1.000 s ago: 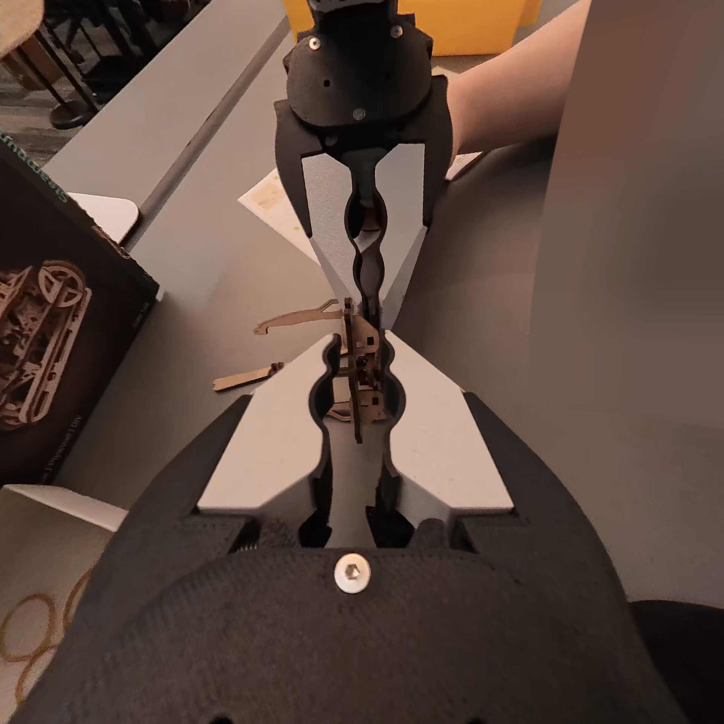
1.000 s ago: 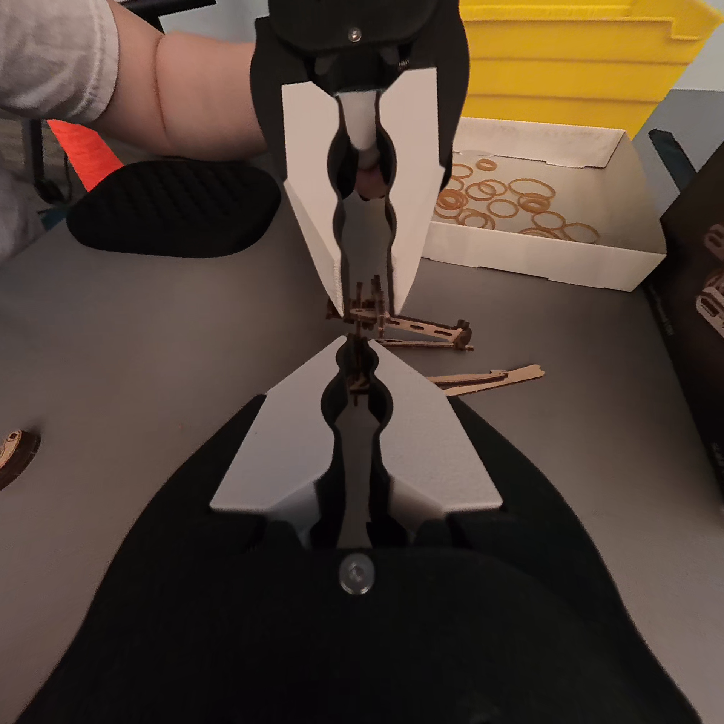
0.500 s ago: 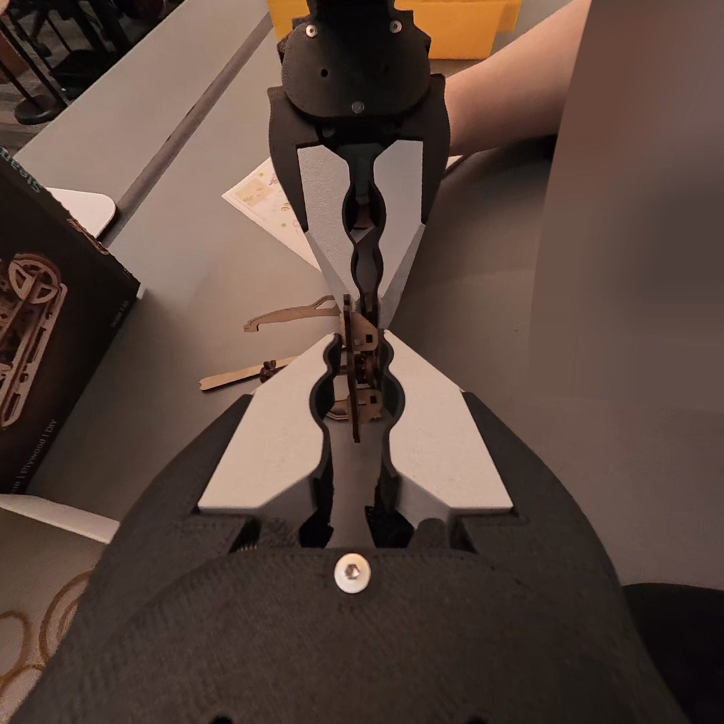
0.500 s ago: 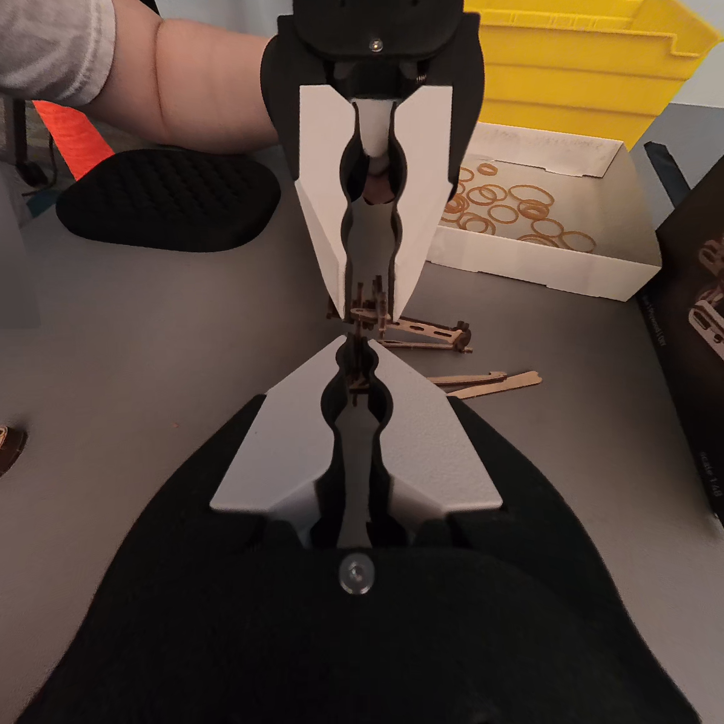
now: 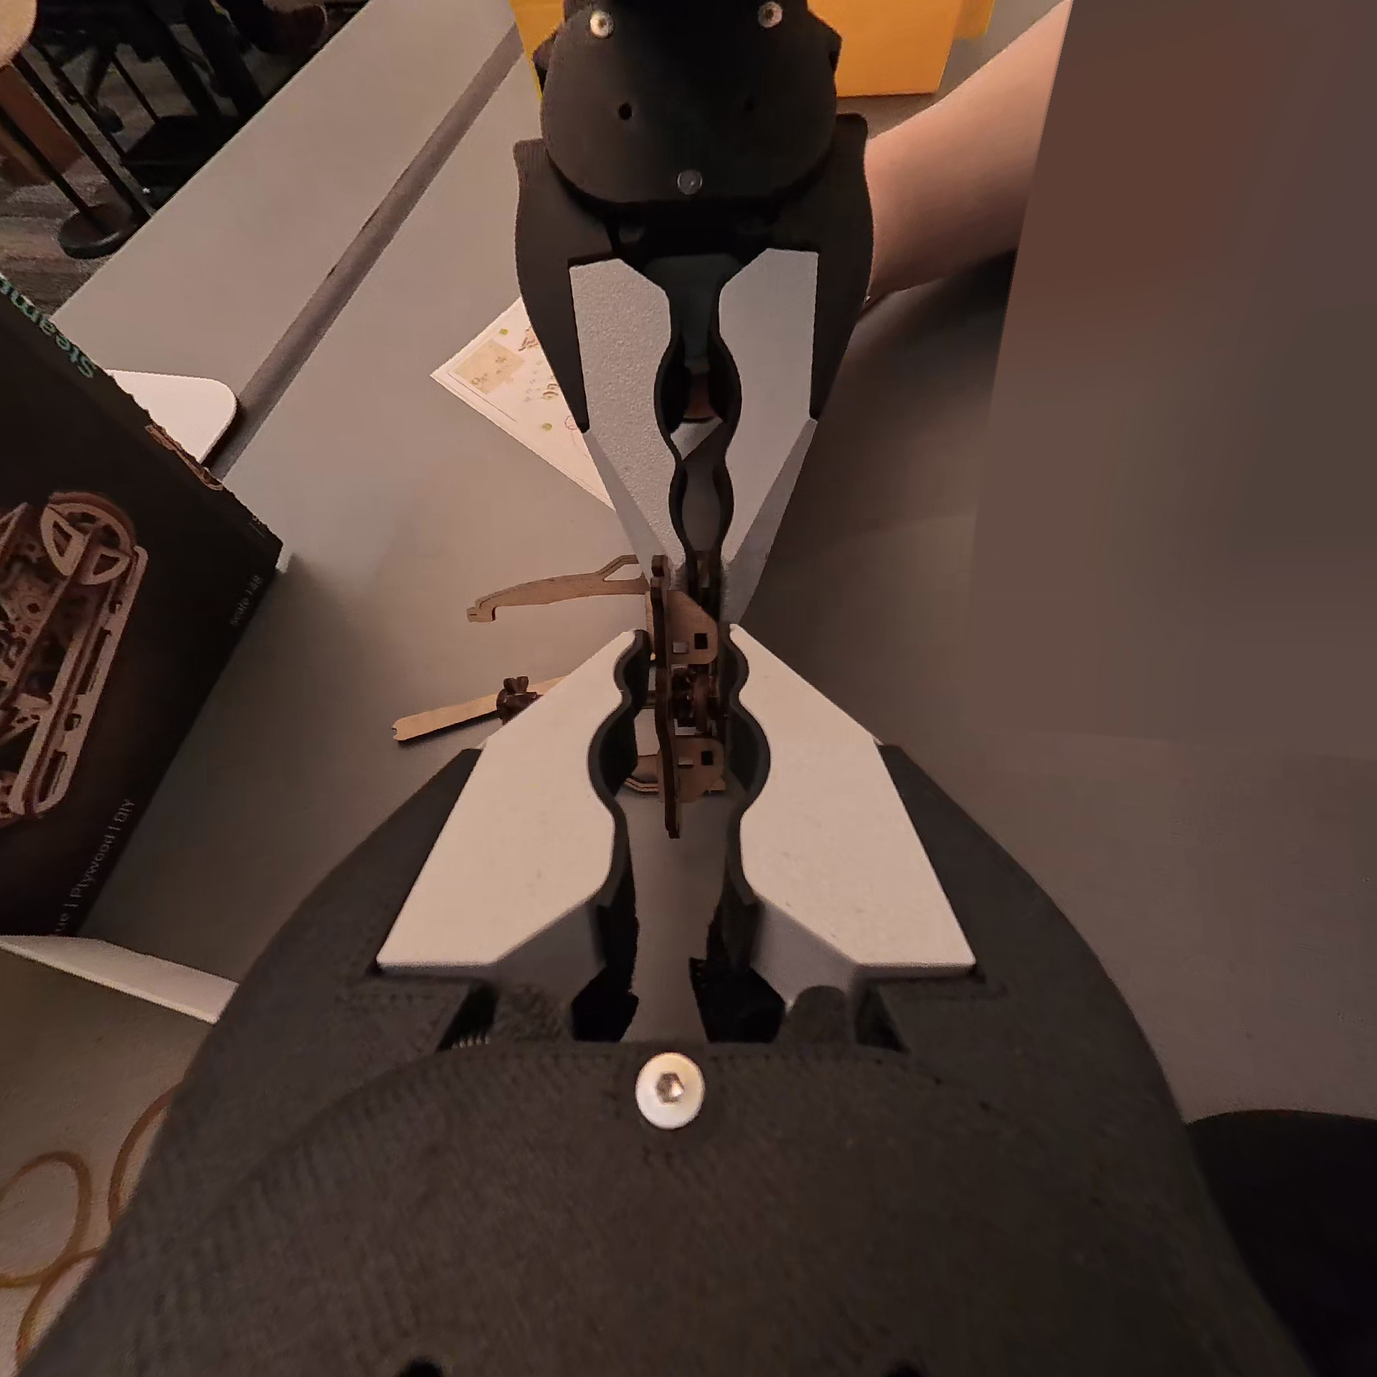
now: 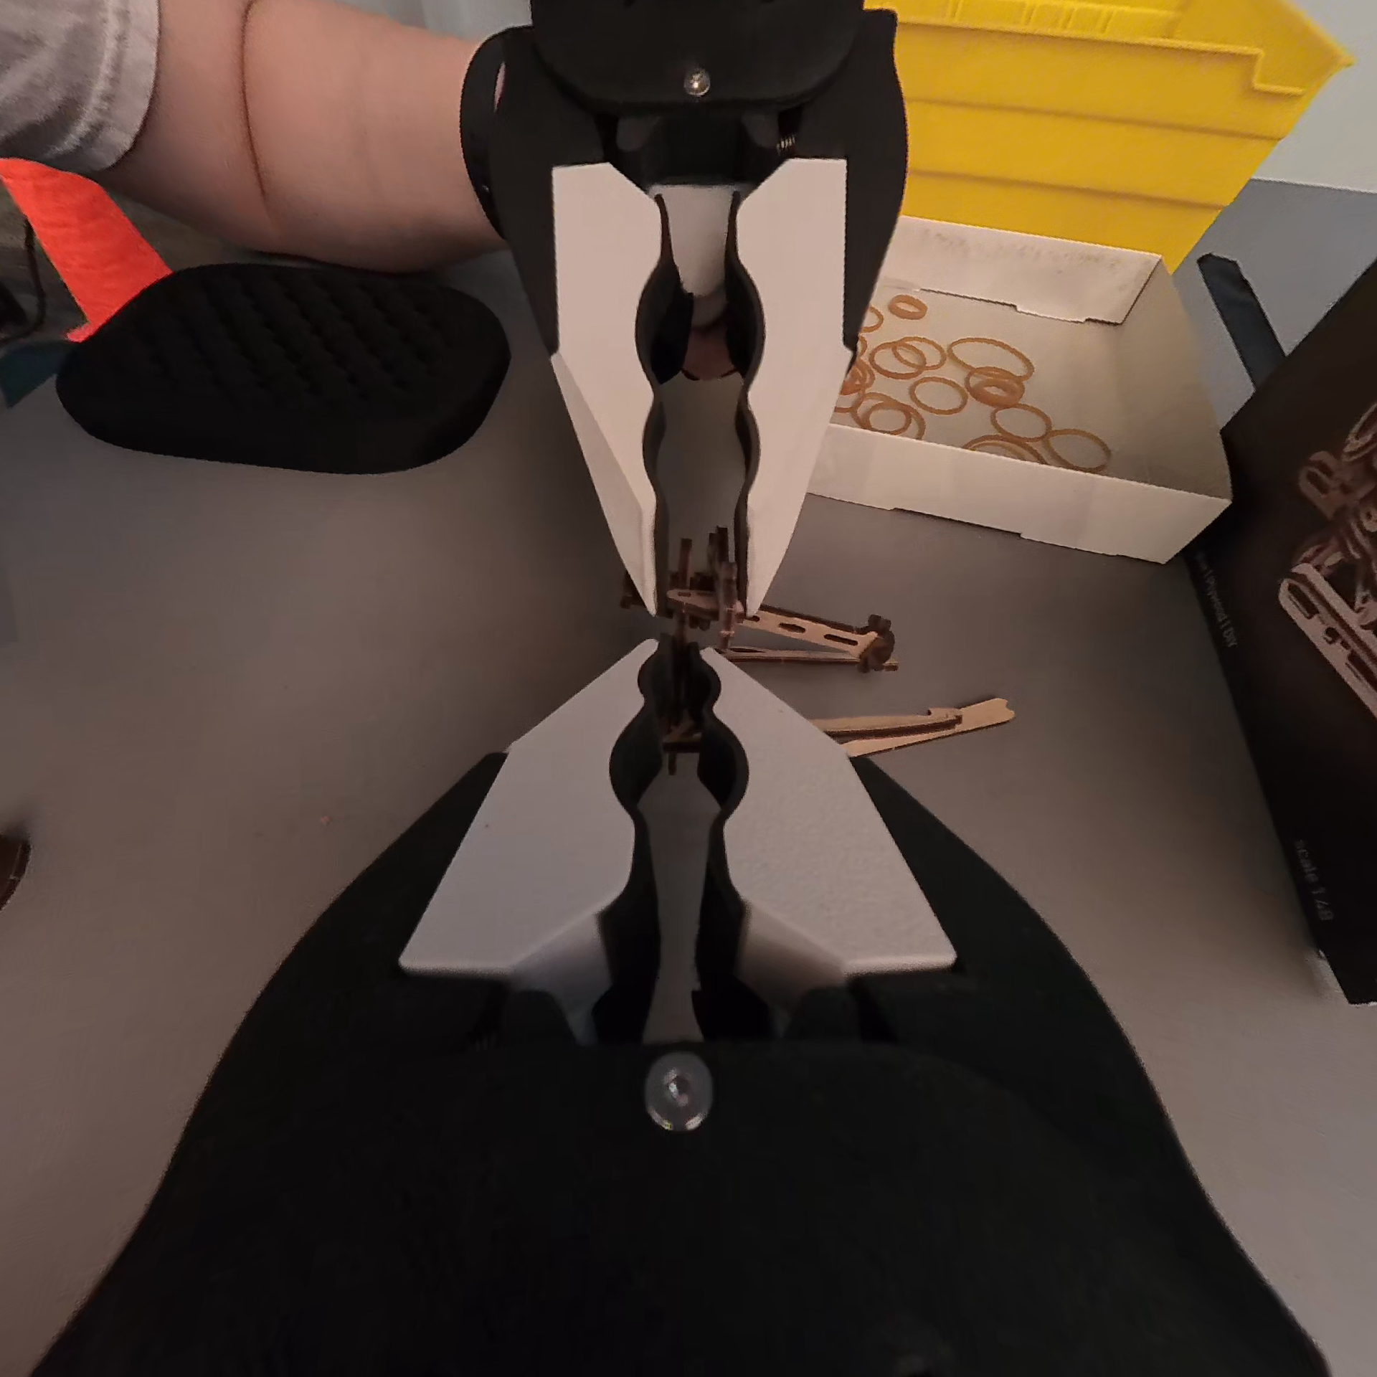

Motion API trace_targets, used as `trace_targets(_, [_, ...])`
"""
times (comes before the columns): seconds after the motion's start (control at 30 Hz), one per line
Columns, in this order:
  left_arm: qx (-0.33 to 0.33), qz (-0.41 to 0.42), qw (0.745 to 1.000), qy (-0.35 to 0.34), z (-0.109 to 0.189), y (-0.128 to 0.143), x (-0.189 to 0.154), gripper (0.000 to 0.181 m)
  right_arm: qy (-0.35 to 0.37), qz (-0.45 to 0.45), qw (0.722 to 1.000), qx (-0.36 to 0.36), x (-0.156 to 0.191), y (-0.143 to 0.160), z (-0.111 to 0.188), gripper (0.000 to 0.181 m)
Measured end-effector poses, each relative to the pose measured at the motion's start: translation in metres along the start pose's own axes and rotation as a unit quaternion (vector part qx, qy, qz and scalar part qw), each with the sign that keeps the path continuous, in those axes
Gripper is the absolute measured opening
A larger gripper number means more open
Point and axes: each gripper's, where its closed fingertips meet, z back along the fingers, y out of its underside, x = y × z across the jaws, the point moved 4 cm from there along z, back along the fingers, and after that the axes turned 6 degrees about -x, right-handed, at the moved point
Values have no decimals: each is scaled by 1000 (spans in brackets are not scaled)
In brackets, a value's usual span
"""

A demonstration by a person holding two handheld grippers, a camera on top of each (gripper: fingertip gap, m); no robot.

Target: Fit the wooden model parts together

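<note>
At frame centre, our left gripper [image 5: 682, 648] and right gripper [image 6: 679, 659] both clench the wooden assembly [image 5: 685, 700] above the table [image 5: 931, 596]; squeezing or twisting unevenly could snap its thin tabs.

tray [image 6: 1043, 514] behind loose wooden strips [image 6: 916, 726] | bin [image 6: 1080, 134] behind tray | box [image 6: 1311, 670] right
</note>
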Motion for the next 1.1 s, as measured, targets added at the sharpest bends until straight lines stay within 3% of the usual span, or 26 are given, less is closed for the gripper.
trace_targets(0.5, [15, -9, 1000, -4, -1, 1, -2, 16, 6, 9, 1000, 22, 2, -1, -1, 0])
trace_targets(0.73, [21, 3, 1000, 8, 2, 0, -2, 22, -7, -12, 1000, -9, 0, 0, -2, 1])
trace_targets(0.93, [-21, 50, 998, 30, 7, -5, 2, 15, -6, 2, 1000, -11, 1, 2, -2, 1])
trace_targets(1.1, [-20, 45, 998, 26, 6, -2, 4, 6, -11, 5, 1000, -14, 1, 2, -2, 1])
